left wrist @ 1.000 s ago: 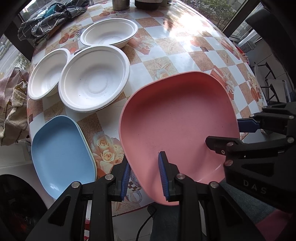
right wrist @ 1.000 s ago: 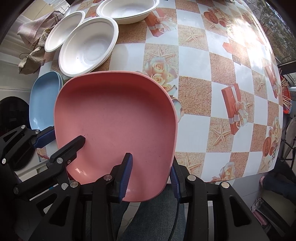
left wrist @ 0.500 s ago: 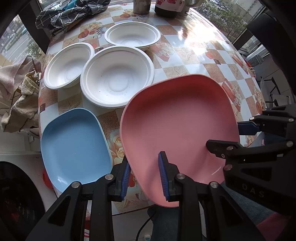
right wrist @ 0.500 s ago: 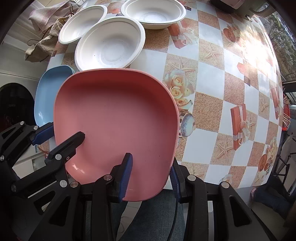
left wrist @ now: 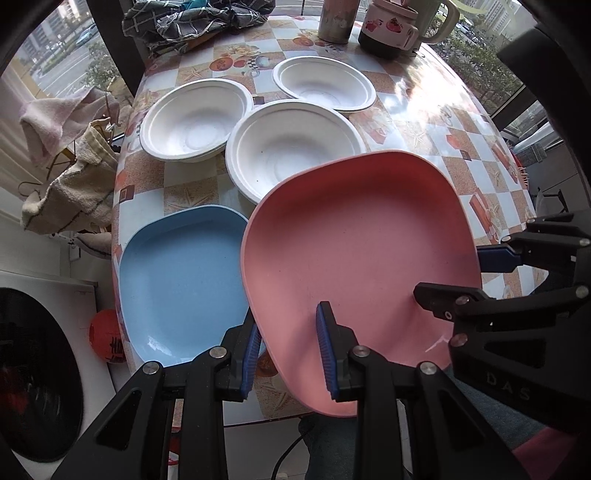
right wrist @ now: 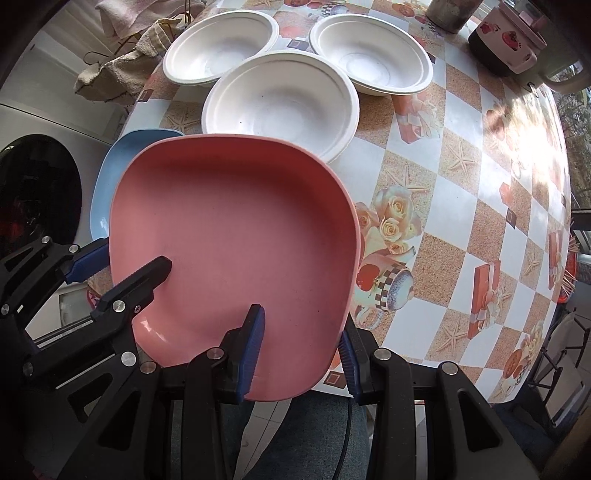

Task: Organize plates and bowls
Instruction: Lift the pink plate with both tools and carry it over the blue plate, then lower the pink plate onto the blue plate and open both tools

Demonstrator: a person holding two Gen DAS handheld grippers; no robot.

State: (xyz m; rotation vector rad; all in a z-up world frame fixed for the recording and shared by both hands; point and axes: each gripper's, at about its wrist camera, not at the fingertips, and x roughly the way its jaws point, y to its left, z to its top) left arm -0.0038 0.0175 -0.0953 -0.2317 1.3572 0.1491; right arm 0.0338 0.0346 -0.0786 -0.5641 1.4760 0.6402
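Observation:
A large pink plate (left wrist: 354,243) hangs tilted above the near table edge, carried by both grippers. My left gripper (left wrist: 289,354) is shut on its near rim, one finger inside the dish and one under it. My right gripper (right wrist: 301,350) is shut on the rim further right and also shows at the right of the left wrist view (left wrist: 461,275). A blue plate (left wrist: 177,277) lies on the table just left of the pink plate (right wrist: 229,236), whose left rim overlaps it. Three white bowls (left wrist: 295,155) (left wrist: 192,122) (left wrist: 325,83) sit behind.
The round table (left wrist: 424,122) has a checked, flowered cover. At its far side stand a metal cup (left wrist: 338,22), a pink mug (left wrist: 391,29) and a dark checked cloth (left wrist: 195,22). Towels (left wrist: 70,192) hang off the left edge, above a washing machine (left wrist: 33,369).
Both grippers have carried the pink plate to the left, toward the blue plate, and rolled with it. The blue plate and the bowls now show more fully. The grips are unchanged.

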